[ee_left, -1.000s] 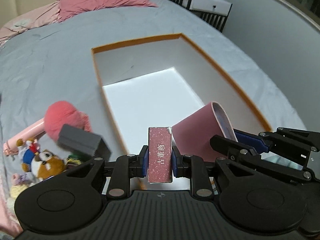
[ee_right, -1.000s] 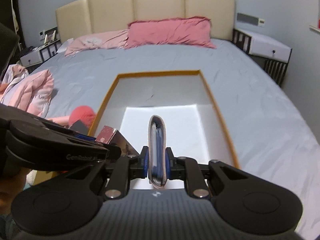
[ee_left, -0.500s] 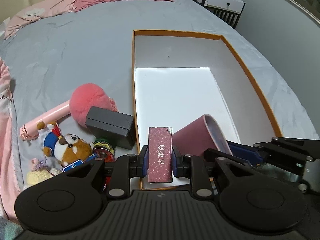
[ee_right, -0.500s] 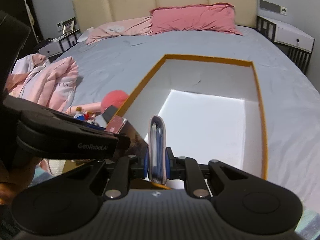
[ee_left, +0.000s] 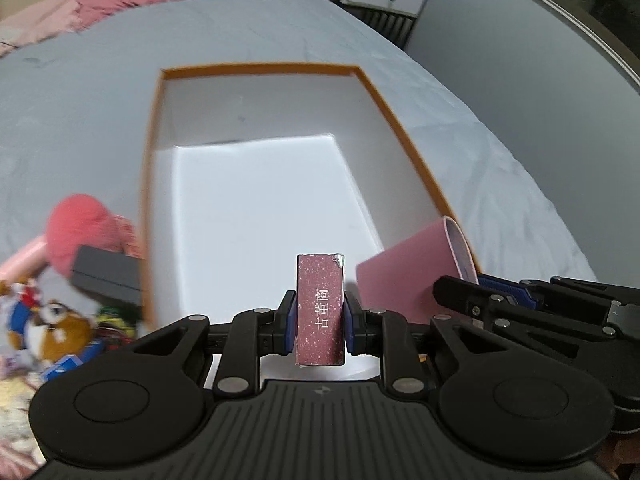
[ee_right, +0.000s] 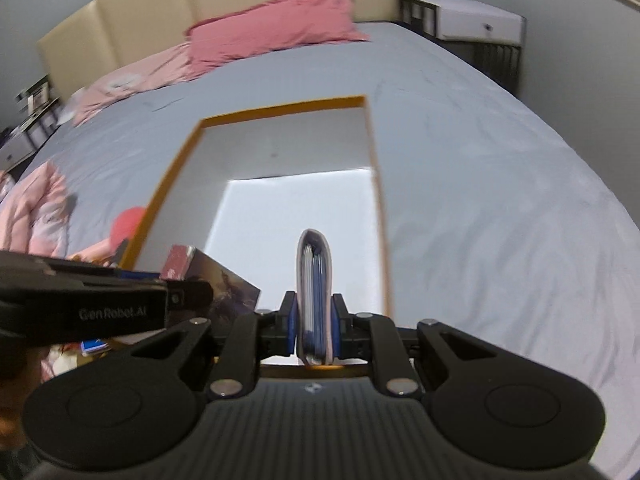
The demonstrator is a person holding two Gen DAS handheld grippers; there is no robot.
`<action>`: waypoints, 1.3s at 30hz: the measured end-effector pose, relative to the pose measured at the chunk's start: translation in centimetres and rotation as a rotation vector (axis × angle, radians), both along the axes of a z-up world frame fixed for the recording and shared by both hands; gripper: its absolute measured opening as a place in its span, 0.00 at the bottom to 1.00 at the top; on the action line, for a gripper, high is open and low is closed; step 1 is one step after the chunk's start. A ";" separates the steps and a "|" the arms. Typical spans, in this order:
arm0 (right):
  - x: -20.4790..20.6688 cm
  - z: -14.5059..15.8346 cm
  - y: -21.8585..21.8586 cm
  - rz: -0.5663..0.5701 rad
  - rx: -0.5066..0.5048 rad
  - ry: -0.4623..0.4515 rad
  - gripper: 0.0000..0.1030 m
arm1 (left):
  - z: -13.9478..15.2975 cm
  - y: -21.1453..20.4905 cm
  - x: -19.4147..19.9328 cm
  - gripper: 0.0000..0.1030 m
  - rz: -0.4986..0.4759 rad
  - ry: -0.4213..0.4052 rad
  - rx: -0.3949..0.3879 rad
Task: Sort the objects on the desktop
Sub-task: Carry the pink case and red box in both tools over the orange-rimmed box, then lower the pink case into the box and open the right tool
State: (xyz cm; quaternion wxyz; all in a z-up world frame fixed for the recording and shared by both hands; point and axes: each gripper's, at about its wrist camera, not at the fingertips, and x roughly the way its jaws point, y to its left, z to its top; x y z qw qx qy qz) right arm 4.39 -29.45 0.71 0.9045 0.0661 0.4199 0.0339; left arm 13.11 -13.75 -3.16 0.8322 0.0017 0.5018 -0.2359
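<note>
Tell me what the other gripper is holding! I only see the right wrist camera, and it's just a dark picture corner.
Observer: The left gripper is shut on a small box; its narrow end is sparkly dark pink with white Chinese characters.
Operator: What colour is my notebook's cover?
Observer: Pink. The left wrist view shows the notebook from its flat cover side, clamped in the right gripper.
Operator: Any toys outside the big box?
Observer: Yes, a brown-and-white plush animal lies outside the orange-rimmed box, near a dark grey case.
</note>
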 end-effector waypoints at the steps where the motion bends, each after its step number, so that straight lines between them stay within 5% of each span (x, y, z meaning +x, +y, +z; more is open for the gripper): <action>1: 0.1 0.0 -0.1 -0.010 -0.006 0.009 0.16 | -0.3 -0.4 0.1 0.24 -0.009 0.011 -0.005; 9: 1.3 -0.8 0.0 -0.017 -0.093 0.084 0.16 | -1.9 -1.4 1.1 0.24 -0.015 0.071 -0.043; 20: 1.2 -0.6 -1.1 -0.011 -0.002 0.108 0.20 | -4.0 -1.8 1.5 0.24 0.019 0.156 -0.076; 29: -0.5 2.1 -2.7 -0.064 0.031 -0.013 0.33 | -3.9 -3.4 1.1 0.24 0.045 0.138 -0.059; 39: -0.3 0.8 -4.4 -0.116 0.064 0.007 0.33 | -4.5 -3.1 1.7 0.31 0.105 0.248 -0.201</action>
